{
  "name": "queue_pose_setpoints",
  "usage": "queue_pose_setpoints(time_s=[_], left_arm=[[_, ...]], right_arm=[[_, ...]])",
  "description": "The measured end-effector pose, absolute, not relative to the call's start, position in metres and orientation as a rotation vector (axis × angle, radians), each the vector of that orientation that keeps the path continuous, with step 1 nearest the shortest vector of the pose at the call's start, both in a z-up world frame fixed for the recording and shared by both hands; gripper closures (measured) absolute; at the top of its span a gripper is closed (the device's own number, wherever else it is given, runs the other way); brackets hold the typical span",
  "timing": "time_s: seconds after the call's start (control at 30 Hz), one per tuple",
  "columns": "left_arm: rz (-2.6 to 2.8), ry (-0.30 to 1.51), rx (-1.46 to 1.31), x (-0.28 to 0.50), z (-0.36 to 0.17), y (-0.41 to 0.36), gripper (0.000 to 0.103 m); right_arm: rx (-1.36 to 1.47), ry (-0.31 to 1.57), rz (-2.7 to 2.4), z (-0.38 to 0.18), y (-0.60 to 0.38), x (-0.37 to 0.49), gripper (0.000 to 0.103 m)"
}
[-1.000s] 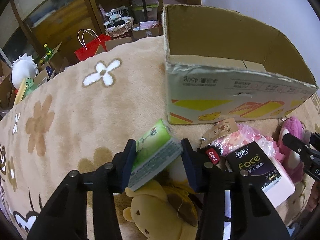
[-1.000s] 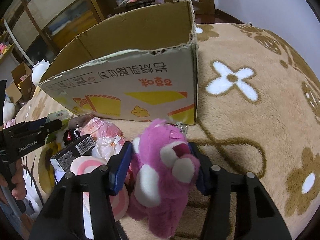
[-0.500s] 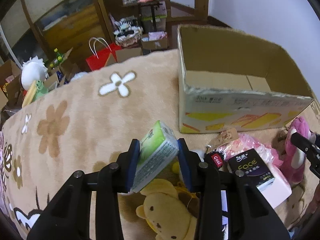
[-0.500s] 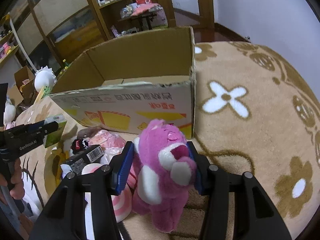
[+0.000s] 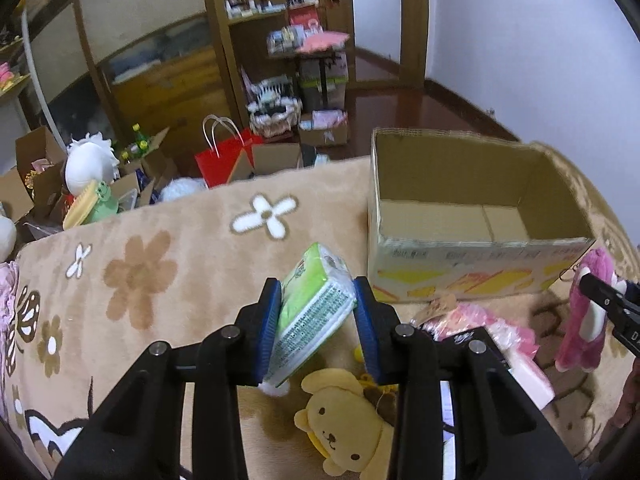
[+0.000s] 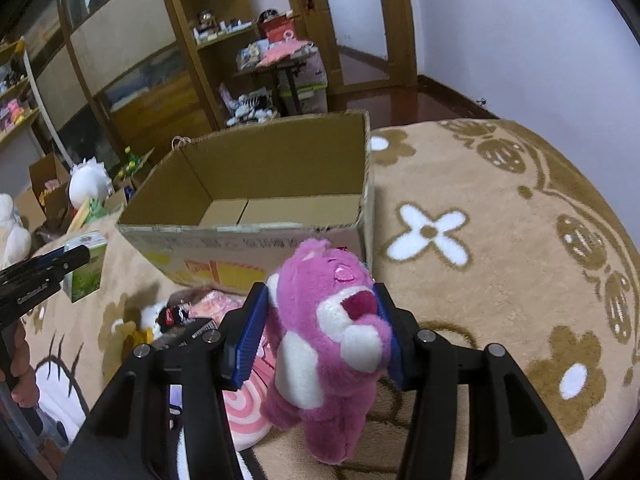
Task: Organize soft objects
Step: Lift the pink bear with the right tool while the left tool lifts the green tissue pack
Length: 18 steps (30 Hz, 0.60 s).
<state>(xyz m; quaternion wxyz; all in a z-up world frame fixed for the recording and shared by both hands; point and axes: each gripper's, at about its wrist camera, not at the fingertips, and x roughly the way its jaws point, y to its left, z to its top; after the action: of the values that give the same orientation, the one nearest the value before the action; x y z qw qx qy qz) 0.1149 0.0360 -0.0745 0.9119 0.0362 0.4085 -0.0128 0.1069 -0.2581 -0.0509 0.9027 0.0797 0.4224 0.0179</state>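
My left gripper (image 5: 316, 300) is shut on a green tissue pack (image 5: 310, 312) and holds it above the flowered blanket, left of the open cardboard box (image 5: 460, 276). My right gripper (image 6: 320, 304) is shut on a pink plush bear (image 6: 332, 344), lifted in front of the box (image 6: 256, 240). The box's inside looks empty. A yellow plush dog (image 5: 344, 424), a black tissue pack (image 5: 476, 340) and pink wrapped items (image 5: 484, 320) lie on the blanket below. The bear also shows in the left wrist view (image 5: 588, 316), the tissue pack in the right wrist view (image 6: 86, 266).
The beige flowered blanket (image 5: 140, 272) covers the surface. Behind it are a red paper bag (image 5: 224, 160), open cartons, a white plush (image 5: 90, 160) and wooden shelving (image 5: 160, 60). A pink swirl cushion (image 6: 244, 412) lies under my right gripper.
Both grippers have risen with their loads. The tissue pack and the pink bear are now higher above the pile, and the box's inside floor has come into view.
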Motion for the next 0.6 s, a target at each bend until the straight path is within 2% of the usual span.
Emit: queue_pose_setpoints(time_s=[0.33,0.6], left_arm=[[-0.039,0.611,0.043,0.089,-0.013,0.037,0.068],[-0.08,0.54,0.056,0.097,0.011,0.022,0.068]], right_arm=[[0.155,0.725,0.016,-0.003,-0.258,0.086,0.049],[0.113,0.592,0.017,0.032,-0.247,0.081,0.048]])
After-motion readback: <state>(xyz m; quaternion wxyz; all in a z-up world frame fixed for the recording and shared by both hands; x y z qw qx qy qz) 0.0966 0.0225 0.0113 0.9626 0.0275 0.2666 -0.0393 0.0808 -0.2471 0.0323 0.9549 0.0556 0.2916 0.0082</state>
